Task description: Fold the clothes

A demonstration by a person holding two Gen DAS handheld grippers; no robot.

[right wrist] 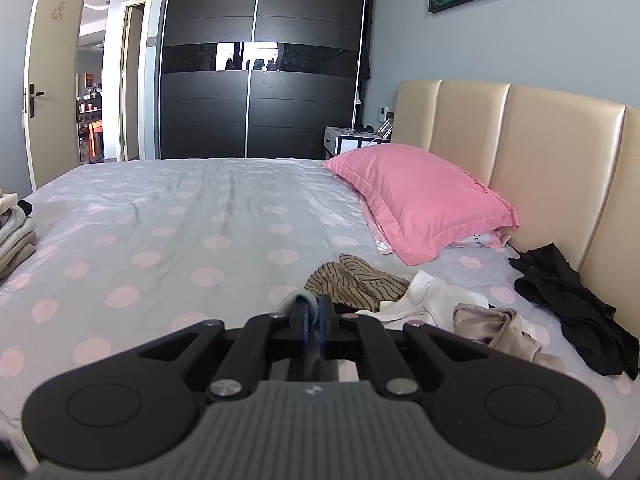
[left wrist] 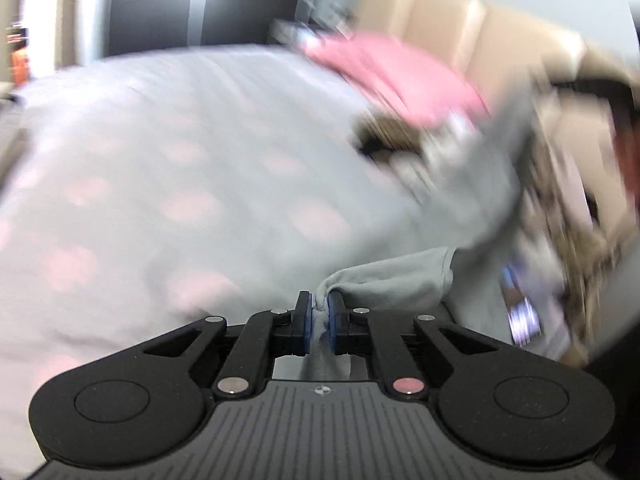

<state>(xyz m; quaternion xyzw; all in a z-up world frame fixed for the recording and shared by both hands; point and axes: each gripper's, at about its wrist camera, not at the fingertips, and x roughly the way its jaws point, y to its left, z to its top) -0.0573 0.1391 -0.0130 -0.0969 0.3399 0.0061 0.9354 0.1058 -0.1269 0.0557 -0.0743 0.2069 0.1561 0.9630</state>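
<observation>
On the bed: your two grippers are over a grey sheet (right wrist: 168, 216) with pink dots.
Left gripper: your left gripper (left wrist: 319, 312) has its blue pads pressed tight on a bit of light grey cloth (left wrist: 400, 280).
Grey cloth, look: it is soft, plain and pale grey, bunched up where the pads pinch it. It runs off to the right and up, but that part is too blurry to see well.
Grey cloth, place: it hangs from your left gripper, just above the sheet, near the right side of the bed.
Right gripper: your right gripper (right wrist: 315, 320) has its fingers close together, with a small fold of grey cloth poking out at the tips.
Clothes in front: a tan top with dark stripes (right wrist: 352, 280), a white piece (right wrist: 424, 292), a beige piece (right wrist: 496, 328) and a black piece (right wrist: 576, 312) lie in a loose heap just past your right gripper.
Folded pile: a stack of pale folded clothes (right wrist: 16, 232) sits at the left edge of the bed.
Pillow: a pink pillow (right wrist: 420, 204) leans by the cream headboard (right wrist: 532, 152).
Writing: the pink pillow has dark letters on its right side, too small to read. A patch on the blurry cloth in the left view cannot be read.
</observation>
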